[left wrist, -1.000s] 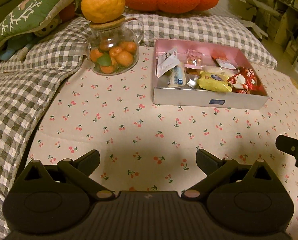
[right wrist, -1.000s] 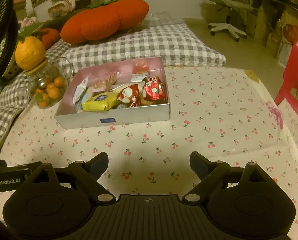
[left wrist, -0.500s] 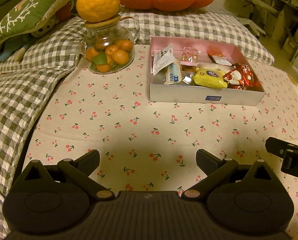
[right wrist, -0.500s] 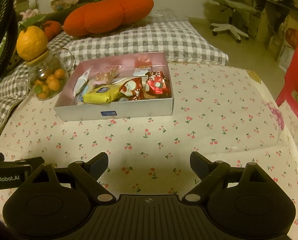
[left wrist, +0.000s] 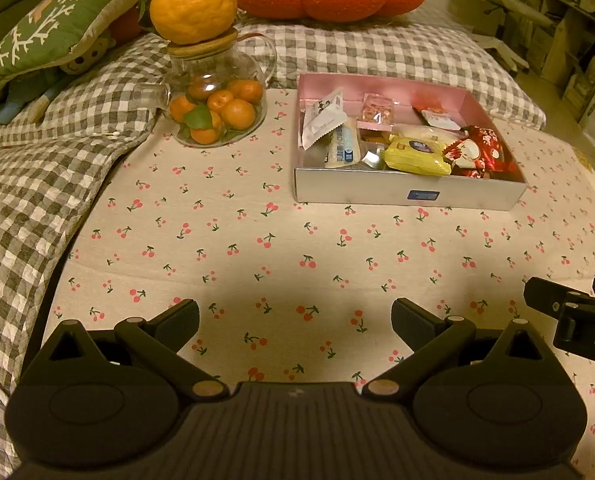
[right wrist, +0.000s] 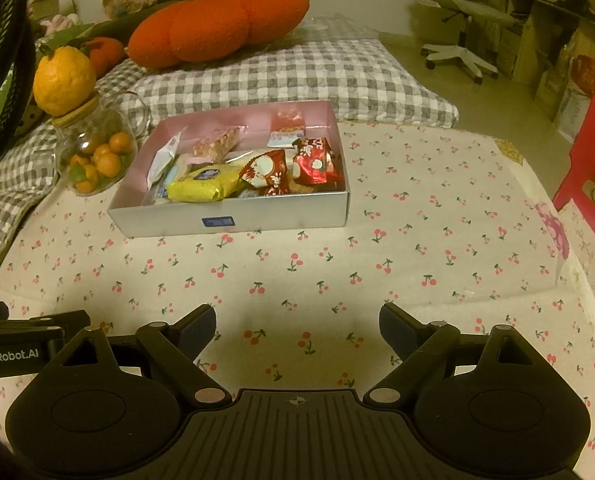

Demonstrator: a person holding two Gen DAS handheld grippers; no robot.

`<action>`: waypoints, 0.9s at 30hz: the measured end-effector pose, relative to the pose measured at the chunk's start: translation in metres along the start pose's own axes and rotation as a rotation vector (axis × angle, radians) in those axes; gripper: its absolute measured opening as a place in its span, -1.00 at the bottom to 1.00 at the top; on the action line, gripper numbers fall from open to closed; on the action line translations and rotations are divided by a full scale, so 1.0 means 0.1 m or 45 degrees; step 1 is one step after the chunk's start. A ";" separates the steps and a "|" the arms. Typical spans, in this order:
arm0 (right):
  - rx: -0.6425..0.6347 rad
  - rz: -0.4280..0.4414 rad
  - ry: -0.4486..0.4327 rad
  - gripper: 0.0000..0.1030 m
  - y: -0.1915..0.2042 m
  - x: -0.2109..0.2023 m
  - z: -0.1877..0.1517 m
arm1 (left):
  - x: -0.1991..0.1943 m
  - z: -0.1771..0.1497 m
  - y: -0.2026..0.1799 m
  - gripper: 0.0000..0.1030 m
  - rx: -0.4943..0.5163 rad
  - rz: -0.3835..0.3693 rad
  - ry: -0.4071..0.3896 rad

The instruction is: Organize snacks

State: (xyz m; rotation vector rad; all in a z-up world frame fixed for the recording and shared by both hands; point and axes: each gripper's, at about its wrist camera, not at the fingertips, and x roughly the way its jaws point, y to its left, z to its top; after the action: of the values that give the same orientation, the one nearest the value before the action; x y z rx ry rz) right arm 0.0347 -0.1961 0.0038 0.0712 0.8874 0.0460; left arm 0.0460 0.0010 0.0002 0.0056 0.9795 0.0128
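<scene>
A silver box with a pink inside (left wrist: pixel 409 194) (right wrist: pixel 233 222) sits on the cherry-print cloth. It holds several wrapped snacks: a yellow pack (left wrist: pixel 415 151) (right wrist: pixel 203 186), red wrappers (left wrist: pixel 477 150) (right wrist: pixel 315 160) and a white packet (left wrist: pixel 323 116). My left gripper (left wrist: pixel 295 320) is open and empty, low over the cloth, well short of the box. My right gripper (right wrist: pixel 297 326) is open and empty, also short of the box. Each gripper's body shows at the edge of the other's view.
A glass jar of small oranges (left wrist: pixel 217 108) (right wrist: pixel 95 156) with a big citrus fruit (left wrist: pixel 193 0) on its lid stands left of the box. A checked blanket (left wrist: pixel 37 184) lies at left, cushions behind. A red chair (right wrist: pixel 589 152) stands past the right edge.
Both grippers have drifted slightly toward the box, which now looks a little nearer. Both stayed open and empty.
</scene>
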 end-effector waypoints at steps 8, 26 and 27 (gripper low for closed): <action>-0.001 -0.002 0.005 0.77 0.00 0.01 0.00 | 0.00 -0.01 -0.01 0.99 -0.003 -0.006 0.004; -0.005 -0.001 0.022 0.77 0.00 0.03 -0.01 | 0.00 -0.01 -0.02 0.99 0.003 -0.018 0.014; -0.005 -0.001 0.022 0.77 0.01 0.03 -0.01 | 0.00 -0.01 -0.02 0.99 0.003 -0.019 0.015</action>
State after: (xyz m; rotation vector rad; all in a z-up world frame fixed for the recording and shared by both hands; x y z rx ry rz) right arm 0.0360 -0.1954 0.0014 0.0669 0.9046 0.0472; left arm 0.0448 -0.0009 -0.0006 0.0005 0.9911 -0.0016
